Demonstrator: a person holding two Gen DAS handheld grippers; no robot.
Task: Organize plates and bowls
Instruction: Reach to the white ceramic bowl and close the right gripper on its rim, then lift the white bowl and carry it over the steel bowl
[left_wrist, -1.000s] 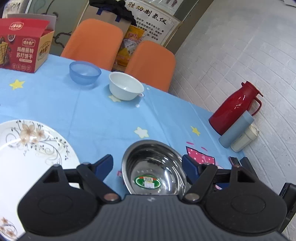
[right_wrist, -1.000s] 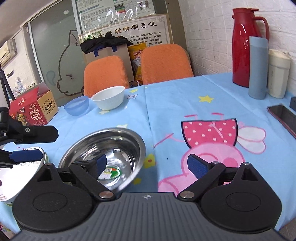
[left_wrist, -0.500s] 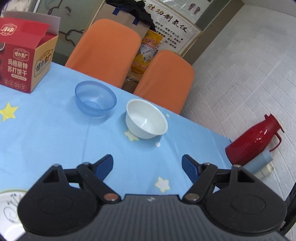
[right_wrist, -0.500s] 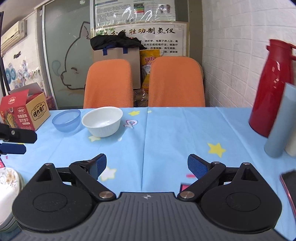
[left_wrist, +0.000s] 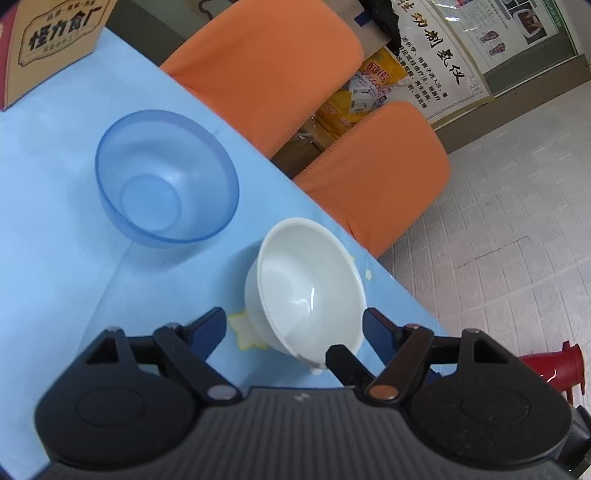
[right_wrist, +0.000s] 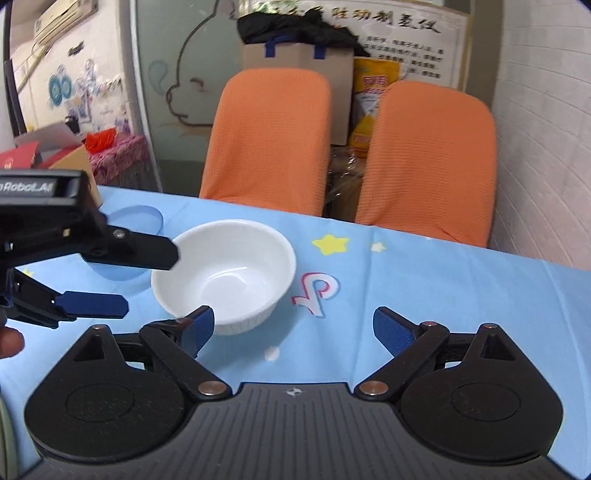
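Bowls: one white (left_wrist: 308, 284), one blue (left_wrist: 166, 177)

Table (right_wrist: 461, 295): white bowl (right_wrist: 225, 273) near the far edge, blue bowl (left_wrist: 166, 181) just left of it, apart. Two chairs (right_wrist: 269, 140) behind the far edge. Box (left_wrist: 48, 40) far left on the table.

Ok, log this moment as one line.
left gripper: open, around white bowl, not gripping | right gripper: open, empty, near bowl | blue bowl: untouched
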